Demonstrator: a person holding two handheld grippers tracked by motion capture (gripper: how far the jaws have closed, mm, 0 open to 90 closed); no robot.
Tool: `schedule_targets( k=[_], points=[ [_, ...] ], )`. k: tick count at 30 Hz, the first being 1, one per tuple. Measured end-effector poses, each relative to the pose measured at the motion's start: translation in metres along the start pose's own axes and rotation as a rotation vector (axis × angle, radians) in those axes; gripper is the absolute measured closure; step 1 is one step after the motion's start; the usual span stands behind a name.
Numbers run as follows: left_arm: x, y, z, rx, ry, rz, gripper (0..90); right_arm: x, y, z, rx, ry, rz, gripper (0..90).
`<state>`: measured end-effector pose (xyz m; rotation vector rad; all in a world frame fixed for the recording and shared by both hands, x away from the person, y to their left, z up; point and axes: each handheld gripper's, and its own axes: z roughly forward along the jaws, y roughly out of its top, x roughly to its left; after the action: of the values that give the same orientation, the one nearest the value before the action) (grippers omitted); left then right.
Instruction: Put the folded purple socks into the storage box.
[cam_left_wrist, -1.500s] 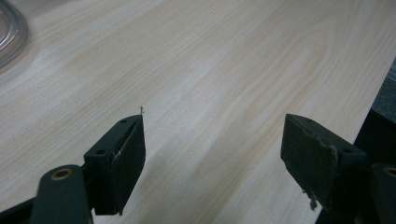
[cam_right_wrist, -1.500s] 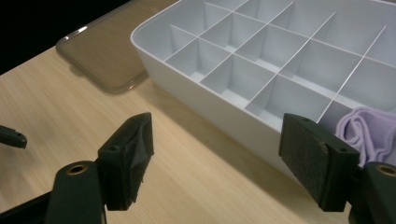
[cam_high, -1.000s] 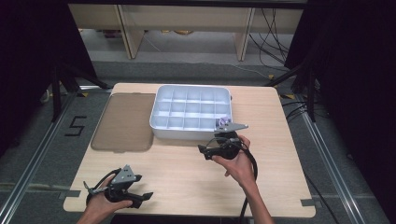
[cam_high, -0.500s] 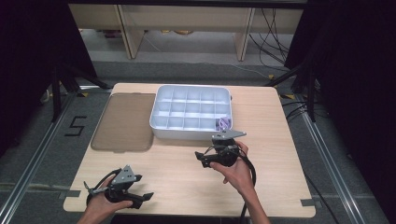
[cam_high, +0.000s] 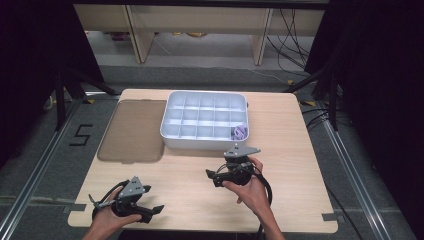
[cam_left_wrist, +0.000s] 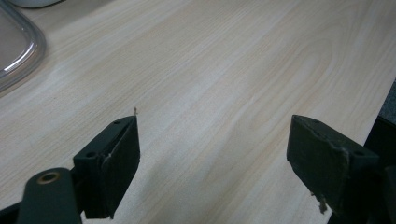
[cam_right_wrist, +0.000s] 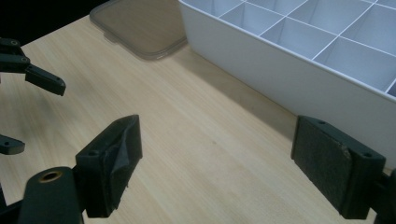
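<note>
below the white tray (cam_high: 204, 142), the right claw (cam_high: 212, 176) has drawn back, spread empty, purple piece (cam_high: 239, 132) left inside

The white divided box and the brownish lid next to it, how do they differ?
The white divided box stands tall with walls and a grid of compartments; the lid lies flat and thin on the table. The box is opaque white; the lid is see-through and brownish. The box holds a small purple thing in its near right corner compartment; the lid carries nothing. Both are rounded rectangles of similar footprint, side by side.
</note>
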<state>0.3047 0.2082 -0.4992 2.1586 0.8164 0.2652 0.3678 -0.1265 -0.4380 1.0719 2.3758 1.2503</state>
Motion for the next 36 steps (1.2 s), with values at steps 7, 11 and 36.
schedule_targets(
  k=[7, 11, 36],
  points=[
    [0.001, 0.001, -0.001, 0.0, 0.009, 0.017, 16.4, 0.004, -0.007, 0.0, 0.02, 0.024, 0.012, 16.8],
    [0.001, 0.001, -0.001, -0.005, 0.004, 0.019, 16.3, 0.006, -0.011, 0.001, 0.015, 0.025, 0.005, 16.8],
    [-0.005, 0.001, 0.001, -0.033, 0.006, -0.002, 16.1, 0.016, -0.044, -0.009, -0.005, 0.033, 0.021, 16.6]
  ],
)
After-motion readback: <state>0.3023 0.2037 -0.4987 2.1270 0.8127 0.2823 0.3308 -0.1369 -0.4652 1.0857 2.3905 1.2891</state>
